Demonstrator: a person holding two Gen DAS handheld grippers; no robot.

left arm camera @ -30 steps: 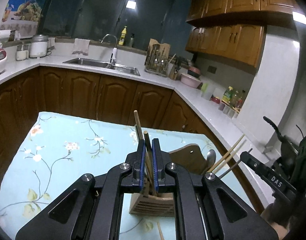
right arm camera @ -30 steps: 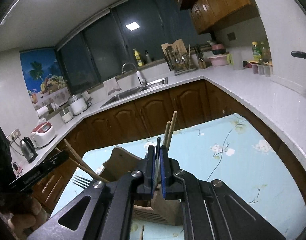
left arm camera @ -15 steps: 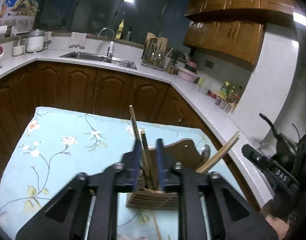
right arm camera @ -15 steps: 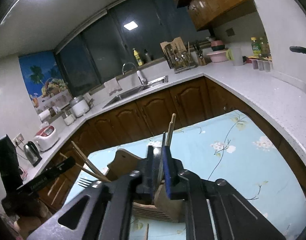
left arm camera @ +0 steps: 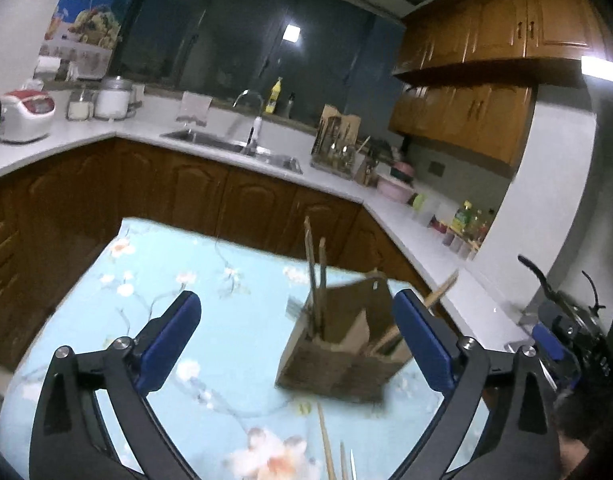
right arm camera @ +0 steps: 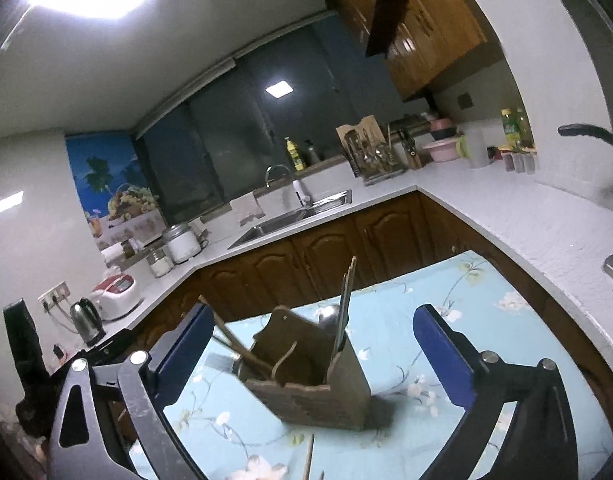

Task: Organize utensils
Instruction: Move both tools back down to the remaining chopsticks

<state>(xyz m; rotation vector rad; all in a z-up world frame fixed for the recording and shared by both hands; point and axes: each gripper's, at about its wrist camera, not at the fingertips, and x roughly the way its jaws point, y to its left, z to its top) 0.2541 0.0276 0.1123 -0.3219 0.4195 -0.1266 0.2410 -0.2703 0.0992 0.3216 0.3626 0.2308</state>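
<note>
With both tongs, left (left arm camera: 294,340) and right (right arm camera: 310,350), having just spread wide and empty, the loose chopsticks (left arm camera: 326,444) lie lengthwise toward us on the worktop (left arm camera: 234,320), nearer than the wooden holder (left arm camera: 338,360), closest to our left.

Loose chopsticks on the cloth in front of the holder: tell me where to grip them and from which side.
Grip the loose chopsticks mid-shaft from above, pads either side of their width. They lie flat on the tablecloth, pointing toward the wooden holder, so a low sideways approach would scrape cloth.

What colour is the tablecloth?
Light blue tablecloth with white and peach flowers, clearest in the left wrist view.
</note>
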